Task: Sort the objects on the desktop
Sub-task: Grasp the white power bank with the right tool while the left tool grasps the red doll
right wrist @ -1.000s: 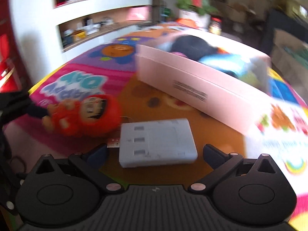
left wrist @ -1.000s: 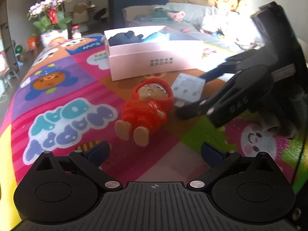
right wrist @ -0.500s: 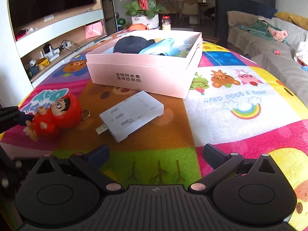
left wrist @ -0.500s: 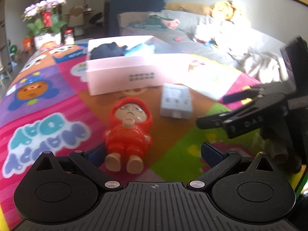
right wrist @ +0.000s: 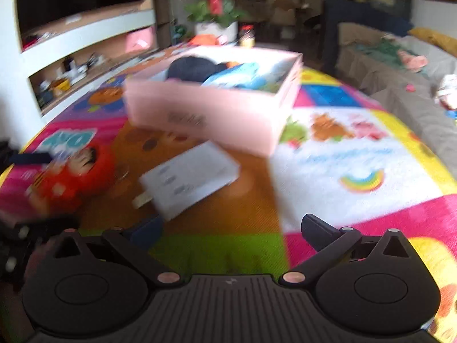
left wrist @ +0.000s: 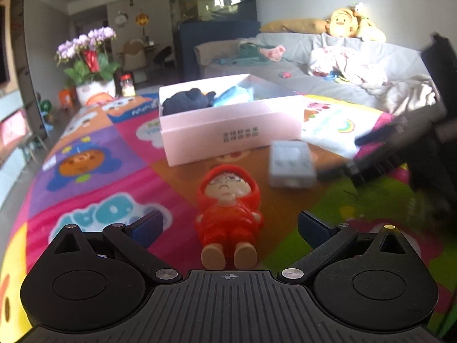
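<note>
A red hooded doll (left wrist: 228,214) lies on its back on the colourful mat, its feet toward me, between the open jaws of my left gripper (left wrist: 228,225); no finger touches it. A flat grey box (left wrist: 291,165) lies right of the doll, in front of the pink cardboard box (left wrist: 231,131). In the right wrist view, which is blurred, the grey box (right wrist: 191,177) lies ahead and left of my open, empty right gripper (right wrist: 231,228), with the doll (right wrist: 77,174) at far left. The right gripper's fingers (left wrist: 382,134) show at the right of the left wrist view.
The pink box (right wrist: 211,114) holds a dark cap (left wrist: 185,100) and blue cloth (left wrist: 234,94). A flower pot (left wrist: 91,91) and a jar (left wrist: 127,85) stand at the mat's far left edge. A grey sofa (left wrist: 342,65) with toys and clothes lies beyond.
My left gripper has moved in so the doll now lies between its open jaws. My right gripper has swung and moved a little closer to the grey box; its view is now blurred.
</note>
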{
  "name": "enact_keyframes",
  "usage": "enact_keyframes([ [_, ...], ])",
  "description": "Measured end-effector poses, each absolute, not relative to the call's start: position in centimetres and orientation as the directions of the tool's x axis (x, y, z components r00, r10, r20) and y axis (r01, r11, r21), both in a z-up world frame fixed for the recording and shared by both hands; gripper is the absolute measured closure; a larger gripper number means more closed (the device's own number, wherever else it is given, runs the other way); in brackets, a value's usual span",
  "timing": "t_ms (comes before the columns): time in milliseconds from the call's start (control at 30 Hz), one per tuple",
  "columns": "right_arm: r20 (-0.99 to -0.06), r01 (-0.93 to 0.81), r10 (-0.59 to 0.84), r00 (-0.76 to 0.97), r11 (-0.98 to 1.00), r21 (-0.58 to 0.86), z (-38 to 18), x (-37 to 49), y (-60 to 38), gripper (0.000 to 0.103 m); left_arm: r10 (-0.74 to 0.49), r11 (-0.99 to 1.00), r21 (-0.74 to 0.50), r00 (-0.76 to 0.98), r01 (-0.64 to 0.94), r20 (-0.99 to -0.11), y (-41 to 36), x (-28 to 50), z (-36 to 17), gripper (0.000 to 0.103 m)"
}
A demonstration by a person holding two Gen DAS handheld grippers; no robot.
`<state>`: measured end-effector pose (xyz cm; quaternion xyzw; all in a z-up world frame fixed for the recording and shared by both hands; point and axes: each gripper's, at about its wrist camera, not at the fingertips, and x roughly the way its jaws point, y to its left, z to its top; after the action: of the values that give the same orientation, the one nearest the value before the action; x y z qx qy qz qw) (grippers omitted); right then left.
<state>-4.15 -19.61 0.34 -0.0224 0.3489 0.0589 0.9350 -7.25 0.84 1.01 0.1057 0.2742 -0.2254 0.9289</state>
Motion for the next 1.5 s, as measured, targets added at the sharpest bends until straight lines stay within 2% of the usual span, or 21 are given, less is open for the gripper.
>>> enact_keyframes([
  [200,-0.624,-0.020,0.004,0.782,1.000,-0.018,1.4,0.4,-20.8,0.000,-0.374,0.872,0.063,0.743,0.486,-0.554,0.9,-7.3,0.8,0.000],
  [400,-0.614,0.036,-0.109,0.782,0.991,-0.130,0.8,3.0,-21.2,0.000,-0.371,0.882,0.028,0.732,0.470,-0.571,1.3,-6.9,0.6,0.000],
  [500,-0.579,0.065,-0.201,0.790,0.967,-0.248,-0.1,3.5,-20.8,0.000,-0.368,0.887,0.022,0.733,0.462,-0.573,1.4,-6.9,0.5,0.000],
  [567,-0.578,0.023,-0.138,0.804,0.979,-0.201,0.2,3.0,-21.1,0.000,-0.363,0.890,0.020,0.733,0.456,-0.575,1.4,-6.8,0.5,0.000],
  [667,-0.637,-0.109,0.104,0.764,0.994,0.031,1.0,2.5,-22.0,0.000,-0.361,0.892,0.015,0.731,0.452,-0.579,1.4,-6.8,0.5,0.000],
  [833,-0.694,-0.260,0.385,0.609,0.923,0.284,0.1,2.3,-21.2,0.000,-0.355,0.894,0.016,0.730,0.448,-0.584,1.4,-6.7,0.4,0.000],
  [933,-0.686,-0.392,0.434,0.584,0.891,0.230,0.8,0.3,-19.0,0.000,-0.357,0.891,0.024,0.731,0.454,-0.582,1.3,-6.8,0.4,0.000],
  [1033,-0.663,-0.497,0.408,0.628,0.866,0.062,1.5,-2.0,-16.7,0.000,-0.365,0.882,0.032,0.724,0.470,-0.585,1.1,-6.8,0.3,0.000],
  [1133,-0.641,-0.539,0.351,0.682,0.834,-0.116,1.5,-2.9,-15.1,0.000,-0.375,0.871,0.042,0.716,0.490,-0.588,0.8,-7.0,0.3,0.000],
  [1233,-0.656,-0.545,0.308,0.689,0.817,-0.189,1.0,-2.0,-14.9,0.000,-0.378,0.865,0.051,0.715,0.499,-0.588,0.6,-7.1,0.2,0.000],
  [1300,-0.681,-0.546,0.288,0.673,0.815,-0.193,0.4,-0.7,-15.0,0.000,-0.379,0.865,0.050,0.714,0.500,-0.589,0.6,-7.2,0.2,0.000],
  [1500,-0.722,-0.521,0.355,0.593,0.854,-0.008,-0.2,0.5,-16.4,0.000,-0.381,0.864,0.042,0.706,0.502,-0.597,0.7,-6.9,0.2,0.000],
])
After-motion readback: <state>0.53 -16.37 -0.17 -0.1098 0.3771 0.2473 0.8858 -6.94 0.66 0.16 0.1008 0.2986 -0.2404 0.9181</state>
